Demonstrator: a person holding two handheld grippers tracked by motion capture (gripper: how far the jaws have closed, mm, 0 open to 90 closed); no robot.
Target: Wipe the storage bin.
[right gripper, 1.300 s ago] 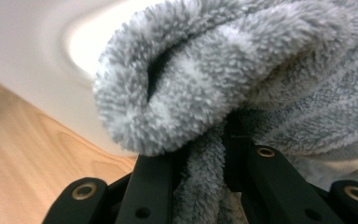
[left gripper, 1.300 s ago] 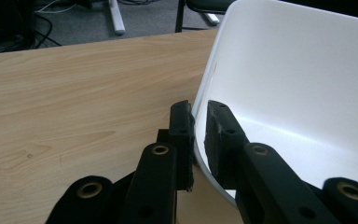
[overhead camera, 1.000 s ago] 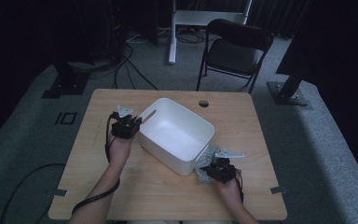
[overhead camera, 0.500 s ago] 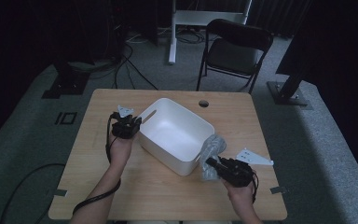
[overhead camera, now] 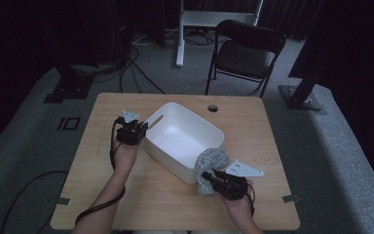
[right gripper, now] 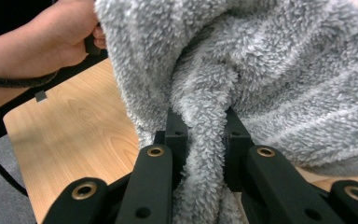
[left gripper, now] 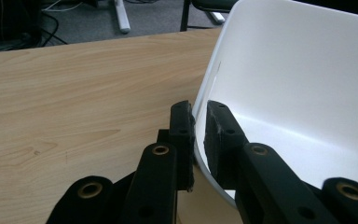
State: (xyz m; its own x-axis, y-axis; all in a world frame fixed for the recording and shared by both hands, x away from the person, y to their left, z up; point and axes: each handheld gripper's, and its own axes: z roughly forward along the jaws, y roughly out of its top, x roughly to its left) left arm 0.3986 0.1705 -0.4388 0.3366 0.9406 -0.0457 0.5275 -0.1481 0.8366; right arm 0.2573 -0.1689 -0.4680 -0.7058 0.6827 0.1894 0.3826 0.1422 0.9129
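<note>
Left gripper (left gripper: 198, 126) seen in its own view clamped on rim of white bin (left gripper: 307, 84), one jaw either side. Right gripper (right gripper: 200, 135) seen pinching fold of grey fleece cloth (right gripper: 261, 70). From high view: cloth (overhead camera: 210, 163) raised against bin's near corner on table (overhead camera: 141, 195); half a second earlier, lower and farther right.
</note>
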